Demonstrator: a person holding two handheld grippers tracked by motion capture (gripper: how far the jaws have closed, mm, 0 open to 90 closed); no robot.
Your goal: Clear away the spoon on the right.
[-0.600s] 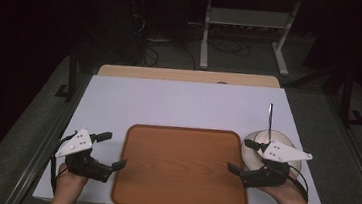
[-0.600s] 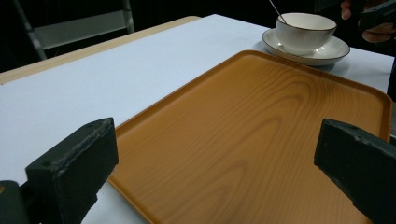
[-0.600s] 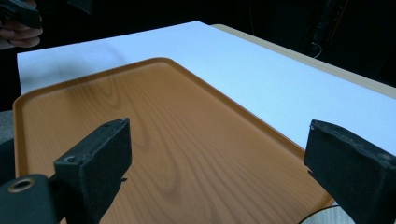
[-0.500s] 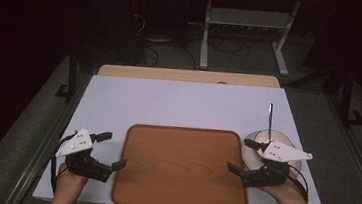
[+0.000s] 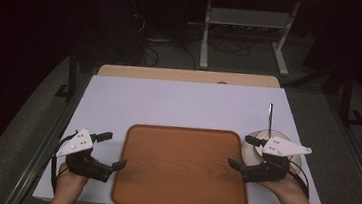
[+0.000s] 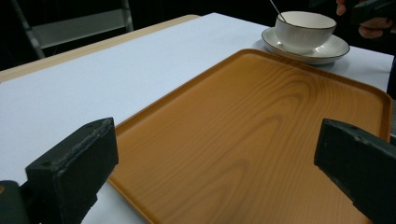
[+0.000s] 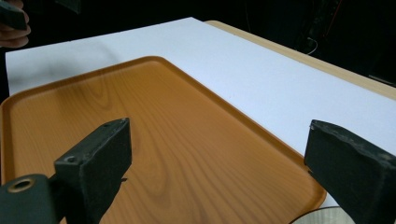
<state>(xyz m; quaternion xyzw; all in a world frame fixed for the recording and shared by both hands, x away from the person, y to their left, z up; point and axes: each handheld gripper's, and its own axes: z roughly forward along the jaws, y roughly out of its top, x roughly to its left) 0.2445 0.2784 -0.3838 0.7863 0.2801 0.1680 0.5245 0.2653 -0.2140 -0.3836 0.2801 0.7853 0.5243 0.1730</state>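
A brown wood-grain tray (image 5: 181,182) lies empty at the front middle of the white table (image 5: 183,105). My left gripper (image 5: 114,150) sits at the tray's left edge, jaws open and nothing between them. My right gripper (image 5: 239,151) sits at the tray's right edge, also open and empty. Partly under its grey plate stands a white saucer (image 5: 248,151) with a spoon (image 5: 269,116) sticking out toward the back. In the left gripper view, the open gripper (image 6: 212,163) faces across the tray (image 6: 261,116) toward a white cup (image 6: 306,30) on its saucer (image 6: 327,50). In the right gripper view, the open gripper (image 7: 224,158) looks over the tray (image 7: 140,121).
A tan wooden strip (image 5: 186,76) runs along the table's far edge. Behind it are a metal rack (image 5: 249,23) and cables on a dark floor. Bare white tabletop lies between the tray and the far edge.
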